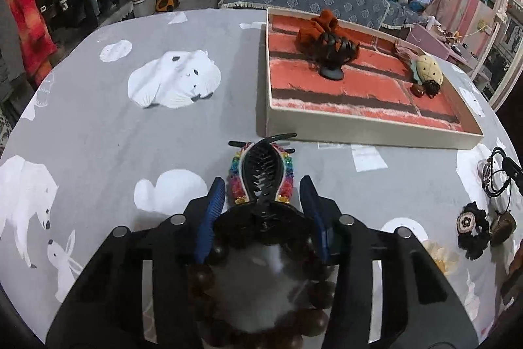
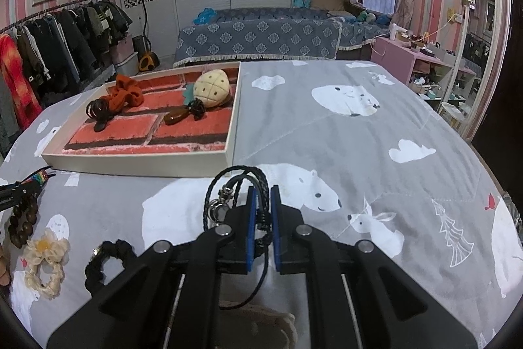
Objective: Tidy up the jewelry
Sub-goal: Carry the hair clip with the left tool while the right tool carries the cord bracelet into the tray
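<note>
A shallow tray (image 1: 359, 128) (image 2: 137, 158) with a red brick-pattern liner lies on the grey bear-print cloth. In it are an orange scrunchie (image 1: 322, 23) (image 2: 126, 94), a black claw clip (image 1: 333, 51), a cream pineapple-shaped piece (image 1: 426, 69) (image 2: 210, 87) and a brown pendant (image 2: 175, 116). My left gripper (image 1: 263, 188) is open around a black hair claw with rainbow beads (image 1: 261, 175); a dark wooden bead bracelet (image 1: 258, 290) lies under it. My right gripper (image 2: 261, 195) is shut on a black braided cord bracelet (image 2: 235, 185) with metal clasps.
On the cloth lie a black scrunchie (image 2: 108, 260) (image 1: 474, 228), a cream crochet flower scrunchie (image 2: 45, 260) and the wooden beads (image 2: 23, 224). A bed, a clothes rack and a pink shelf stand beyond the table.
</note>
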Demonstrator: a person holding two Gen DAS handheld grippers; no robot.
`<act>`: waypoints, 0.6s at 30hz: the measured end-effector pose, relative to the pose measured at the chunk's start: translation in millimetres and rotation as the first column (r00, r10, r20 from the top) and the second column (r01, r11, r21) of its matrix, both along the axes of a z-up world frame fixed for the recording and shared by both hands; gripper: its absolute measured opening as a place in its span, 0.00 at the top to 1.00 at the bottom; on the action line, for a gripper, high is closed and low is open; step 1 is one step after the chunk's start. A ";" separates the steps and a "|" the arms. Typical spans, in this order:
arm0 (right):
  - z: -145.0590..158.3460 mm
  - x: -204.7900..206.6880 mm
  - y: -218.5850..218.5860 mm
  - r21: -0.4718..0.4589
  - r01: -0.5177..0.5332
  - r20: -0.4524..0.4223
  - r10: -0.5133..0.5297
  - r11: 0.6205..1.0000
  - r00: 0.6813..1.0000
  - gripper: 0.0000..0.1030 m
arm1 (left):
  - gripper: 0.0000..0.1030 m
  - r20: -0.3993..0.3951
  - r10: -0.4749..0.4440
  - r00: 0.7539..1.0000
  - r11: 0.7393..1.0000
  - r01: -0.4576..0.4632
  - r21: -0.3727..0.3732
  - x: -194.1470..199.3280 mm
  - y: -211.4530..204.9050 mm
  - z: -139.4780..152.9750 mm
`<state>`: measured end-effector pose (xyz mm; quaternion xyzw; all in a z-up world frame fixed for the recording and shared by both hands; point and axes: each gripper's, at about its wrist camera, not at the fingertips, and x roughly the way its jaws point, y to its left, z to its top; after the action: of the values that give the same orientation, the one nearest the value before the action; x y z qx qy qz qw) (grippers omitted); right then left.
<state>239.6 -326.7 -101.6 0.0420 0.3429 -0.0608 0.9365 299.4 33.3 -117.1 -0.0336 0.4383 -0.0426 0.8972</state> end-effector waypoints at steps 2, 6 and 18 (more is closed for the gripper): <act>4.3 2.0 2.3 -0.004 -0.003 0.008 0.003 1.000 1.000 0.92 | 0.55 0.010 0.002 1.000 1.000 -0.002 -0.002 0.8 0.4 2.1; 12.3 7.2 8.4 -0.006 -0.013 0.023 0.013 1.000 1.000 0.92 | 0.55 0.042 0.007 0.999 1.000 -0.007 0.015 -1.2 -0.8 8.6; 41.2 33.4 42.9 -0.001 -0.068 0.083 0.068 0.998 0.994 0.92 | 0.55 0.144 0.005 0.990 1.000 -0.003 -0.014 7.5 -0.1 40.6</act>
<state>272.9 -283.8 -60.4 0.0334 0.3050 -0.0269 0.9514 306.9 33.2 -76.5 -0.0376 0.3719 -0.0463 0.9263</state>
